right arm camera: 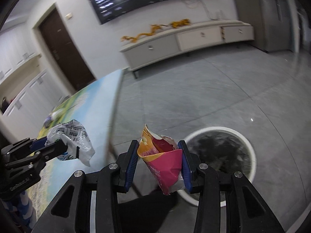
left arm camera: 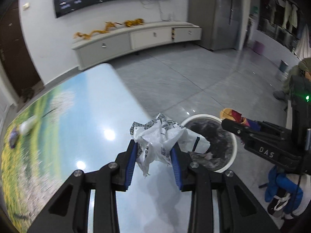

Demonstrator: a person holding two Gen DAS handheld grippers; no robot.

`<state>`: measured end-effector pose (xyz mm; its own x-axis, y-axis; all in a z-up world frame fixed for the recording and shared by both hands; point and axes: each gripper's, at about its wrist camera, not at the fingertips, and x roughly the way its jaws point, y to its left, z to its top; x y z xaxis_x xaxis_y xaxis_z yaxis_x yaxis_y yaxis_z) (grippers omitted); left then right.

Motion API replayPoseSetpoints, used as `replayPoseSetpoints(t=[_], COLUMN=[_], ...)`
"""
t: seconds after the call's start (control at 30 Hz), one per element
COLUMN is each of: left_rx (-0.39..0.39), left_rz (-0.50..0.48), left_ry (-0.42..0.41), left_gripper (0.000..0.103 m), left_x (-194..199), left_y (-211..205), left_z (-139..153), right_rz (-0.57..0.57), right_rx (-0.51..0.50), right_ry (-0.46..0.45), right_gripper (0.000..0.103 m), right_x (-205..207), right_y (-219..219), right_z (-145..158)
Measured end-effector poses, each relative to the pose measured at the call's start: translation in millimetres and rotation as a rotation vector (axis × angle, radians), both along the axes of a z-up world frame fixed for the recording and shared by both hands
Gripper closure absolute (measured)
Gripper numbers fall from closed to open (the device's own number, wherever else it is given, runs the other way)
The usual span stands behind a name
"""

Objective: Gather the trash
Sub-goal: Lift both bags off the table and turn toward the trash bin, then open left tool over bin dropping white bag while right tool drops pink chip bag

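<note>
My left gripper [left arm camera: 154, 147] is shut on a crumpled white printed wrapper [left arm camera: 165, 136], held over the table's right edge beside the bin. In the right wrist view that left gripper [right arm camera: 52, 145] and the white wrapper [right arm camera: 77, 137] hang at the left. My right gripper [right arm camera: 158, 151] is shut on a pink and orange snack bag [right arm camera: 165, 161], above the floor just left of the bin. The white round trash bin [right arm camera: 250, 151] with a dark liner stands on the floor. In the left wrist view the bin [left arm camera: 231, 155] lies right of the wrapper, with the right gripper [left arm camera: 237, 124] and its snack bag [left arm camera: 235, 116] over its far rim.
The table [left arm camera: 68, 116] has a glossy landscape print; a small white item [left arm camera: 29, 126] and a purple scrap [left arm camera: 13, 136] lie blurred at its left end. Grey tiled floor [right arm camera: 194, 97] stretches to a low white cabinet [left arm camera: 136, 38] under a wall screen. A seated person [left arm camera: 299, 81] is at far right.
</note>
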<state>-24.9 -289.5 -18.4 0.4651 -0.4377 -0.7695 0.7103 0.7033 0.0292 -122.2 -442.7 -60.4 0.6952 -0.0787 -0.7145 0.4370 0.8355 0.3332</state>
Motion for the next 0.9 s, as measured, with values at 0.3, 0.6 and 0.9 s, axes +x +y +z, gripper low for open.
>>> replayPoseSetpoints(t=[0.3, 0.6, 0.9], left_rx=[0.027, -0.007, -0.049], left_rz=[-0.122, -0.166, -0.163], left_ry=[0.079, 0.209, 0.269], left_gripper=[0.068, 0.058, 0.052], left_x=[15.4, 32.0, 35.3], left_y=[-88.7, -146.5, -154.7], left_z=[-24.8, -51.6, -53.5], right_rz=[-0.112, -0.191, -0.231], right_rx=[0.049, 0.081, 0.067], right_ry=[0.095, 0.193, 0.222], right_gripper=[0.062, 0.054, 0.043], right_x=[1.3, 4.7, -12.2], right_y=[-50.6, -85.2, -92.5], right_z=[-52.1, -99.8, -104.0])
